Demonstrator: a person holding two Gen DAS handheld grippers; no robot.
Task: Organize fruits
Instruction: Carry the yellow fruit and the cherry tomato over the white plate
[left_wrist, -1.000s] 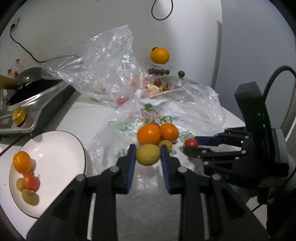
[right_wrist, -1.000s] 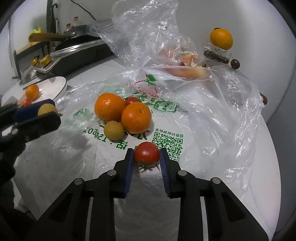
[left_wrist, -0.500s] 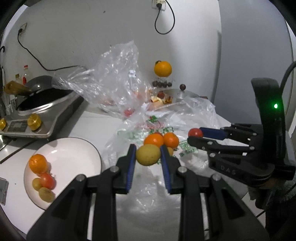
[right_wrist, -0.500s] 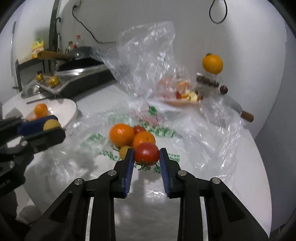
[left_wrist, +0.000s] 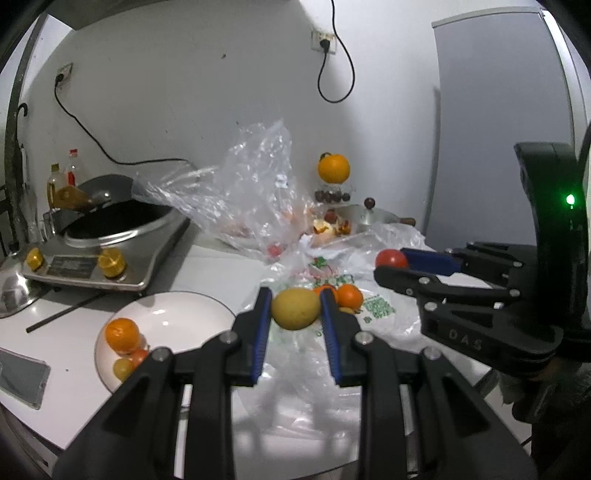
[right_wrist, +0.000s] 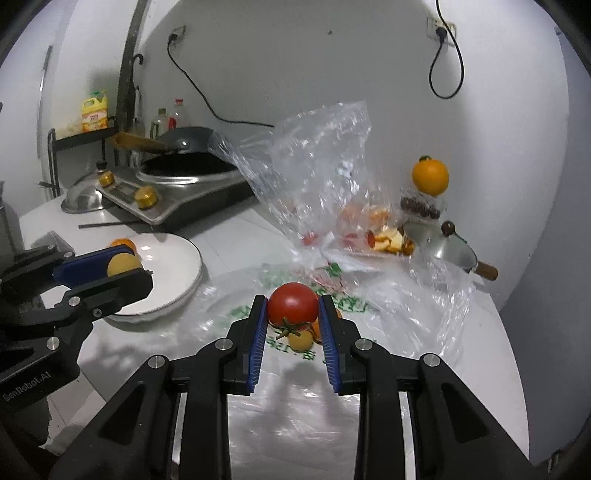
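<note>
The left gripper (left_wrist: 295, 308) is clamping a yellow-green fruit (left_wrist: 295, 308) between its blue pads, both pads pressing on the fruit's sides, and holding it in the air above the printed plastic bag (left_wrist: 376, 306) spread on the white table (left_wrist: 221, 262). The right gripper (right_wrist: 293, 308) is gripping a red tomato (right_wrist: 293, 302) the same way, its green stalk hanging below the pads. (Each gripper is also showing up in the other's view, side-on, with only a sliver of its fruit peeking out past the fingers.)

Behind the yellow-green fruit, two oranges (left_wrist: 349, 295) are lying on the printed bag, one largely hidden by the gripper pad; in the right wrist view the tomato and the pads are covering most of that pile, leaving only a small yellow fruit (right_wrist: 300, 339) and an orange edge showing. The white plate (left_wrist: 177, 317) is sitting to the left of the bag, holding an orange (left_wrist: 122, 335), something small and red, and a small yellowish fruit at its near edge, the last two partly cut off by the gripper's arm. A crumpled clear bag (left_wrist: 255, 192) is standing behind, its contents blurred to red and orange patches. An orange-coloured fruit (left_wrist: 333, 168) is perching on a stand by the wall, and a wok is sitting on a cooker (left_wrist: 103, 258) at far left.
</note>
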